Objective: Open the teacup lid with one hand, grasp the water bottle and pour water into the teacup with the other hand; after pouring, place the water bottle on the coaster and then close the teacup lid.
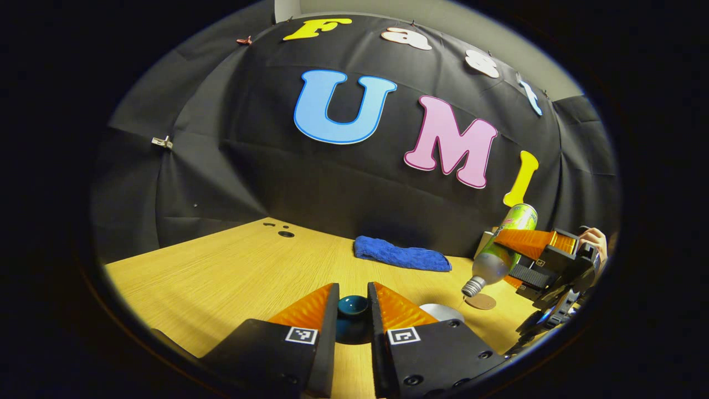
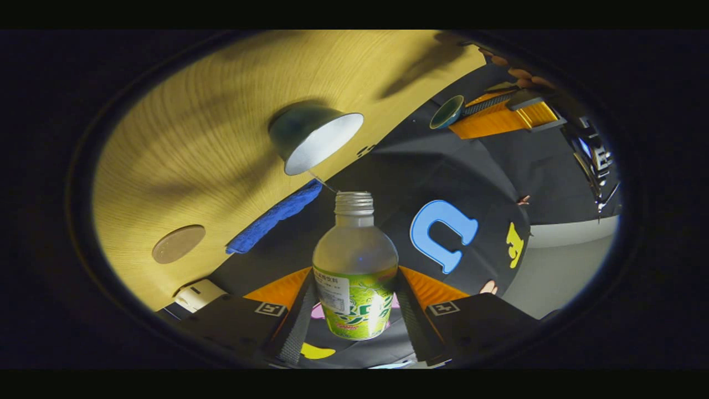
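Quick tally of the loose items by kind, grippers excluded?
Teacup: 1
Teacup lid: 1
Water bottle: 1
Coaster: 1
Blue cloth: 1
White box: 1
Total: 6

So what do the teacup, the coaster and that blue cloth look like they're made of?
Teacup: probably glazed ceramic, glossy dark teal outside, pale inside. Coaster: flat matte brown disc, perhaps cork or wood; unclear. Blue cloth: soft, fuzzy, rumpled fabric, likely a terry or microfibre towel.

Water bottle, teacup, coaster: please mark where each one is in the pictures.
water bottle (image 2: 354,260): right gripper view, on its clear shoulder.
teacup (image 2: 324,143): right gripper view, on its pale inside.
coaster (image 2: 178,243): right gripper view, on its flat top.
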